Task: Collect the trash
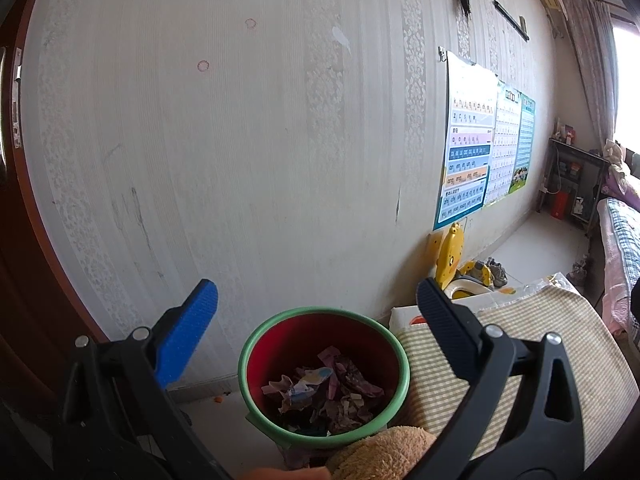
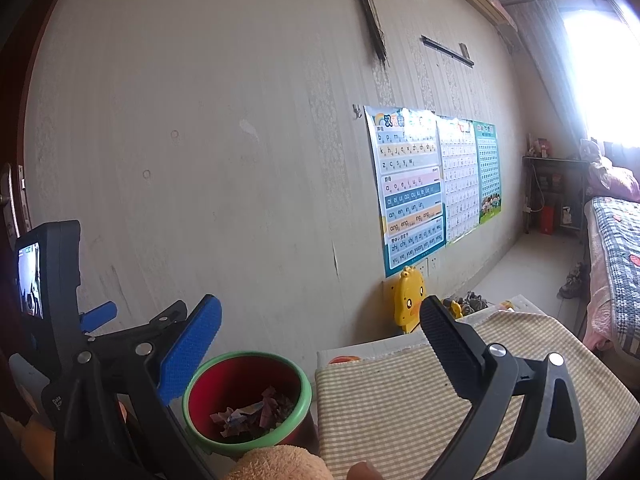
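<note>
Pale wallpaper wall [image 1: 240, 160] stands behind the bucket [image 1: 256, 344]; checked tabletop [image 1: 560, 352] beside it; both claws [image 1: 316, 304] [image 2: 320, 320] gape, holding nothing.

Wall posters [image 2: 428, 184], checked cloth [image 2: 432, 392], bed [image 2: 616, 256]

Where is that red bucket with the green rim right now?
The red bucket sits on the floor against the wall, just left of the checked cloth; both views show it low and central, with crumpled paper scraps inside.
</note>
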